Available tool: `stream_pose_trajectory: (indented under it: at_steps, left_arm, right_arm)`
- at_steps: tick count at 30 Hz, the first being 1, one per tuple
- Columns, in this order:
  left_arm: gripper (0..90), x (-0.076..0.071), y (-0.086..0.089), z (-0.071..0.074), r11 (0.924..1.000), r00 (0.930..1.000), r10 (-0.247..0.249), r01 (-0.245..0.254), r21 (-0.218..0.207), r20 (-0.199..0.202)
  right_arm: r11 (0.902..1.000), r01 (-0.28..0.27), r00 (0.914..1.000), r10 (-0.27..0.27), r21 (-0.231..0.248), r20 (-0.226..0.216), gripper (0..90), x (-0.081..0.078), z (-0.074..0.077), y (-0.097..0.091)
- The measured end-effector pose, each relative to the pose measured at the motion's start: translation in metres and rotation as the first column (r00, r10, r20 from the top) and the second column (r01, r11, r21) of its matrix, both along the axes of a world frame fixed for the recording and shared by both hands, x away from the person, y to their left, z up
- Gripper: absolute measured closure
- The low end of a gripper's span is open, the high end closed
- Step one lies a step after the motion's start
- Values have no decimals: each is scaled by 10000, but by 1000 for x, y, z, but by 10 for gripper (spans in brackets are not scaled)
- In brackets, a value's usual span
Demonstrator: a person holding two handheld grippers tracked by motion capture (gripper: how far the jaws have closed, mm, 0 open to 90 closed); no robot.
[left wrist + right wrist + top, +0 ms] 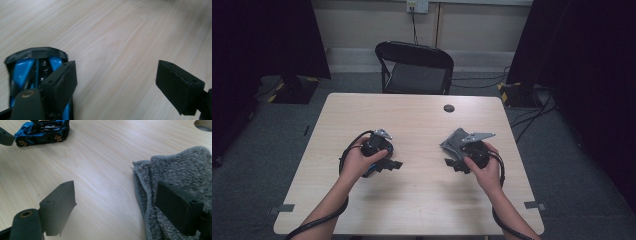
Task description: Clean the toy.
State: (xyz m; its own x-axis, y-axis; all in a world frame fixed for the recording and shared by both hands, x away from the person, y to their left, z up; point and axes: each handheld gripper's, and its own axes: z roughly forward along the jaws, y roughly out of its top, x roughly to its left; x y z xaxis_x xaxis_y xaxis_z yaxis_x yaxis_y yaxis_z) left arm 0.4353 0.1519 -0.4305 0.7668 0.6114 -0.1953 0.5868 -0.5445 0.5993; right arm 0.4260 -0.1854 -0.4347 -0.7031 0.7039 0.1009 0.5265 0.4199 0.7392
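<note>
The high view looks forward and down from above the person's side, taking in the whole tabletop, with a chair at the upper centre of the frame. The left gripper view sits low and close over the wood, a blue toy car at lower left. The right gripper view, equally near, shares that car at its upper left and has a grey cloth at right.

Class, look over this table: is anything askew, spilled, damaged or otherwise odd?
Nothing is spilled or visibly damaged. The grey cloth lies loosely folded and rumpled by the right gripper, not flat. The blue toy car stands upright on its wheels beside the left gripper. Both grippers are open.
</note>
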Motion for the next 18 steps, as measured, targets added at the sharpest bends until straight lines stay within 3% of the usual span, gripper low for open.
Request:
stream_pose_trajectory:
  at_steps: [7,18]
  left_arm:
    - [173,-5,-6,-5,9998,9999,-152,151,98,53]
    - [173,-16,-7,-22,9992,9993,-336,339,214,-144]
  right_arm:
    - [9985,-515,9986,512,-201,-140,166,-5,-7,9]
    - [9960,-846,9961,838,-273,-290,170,-14,-17,14]
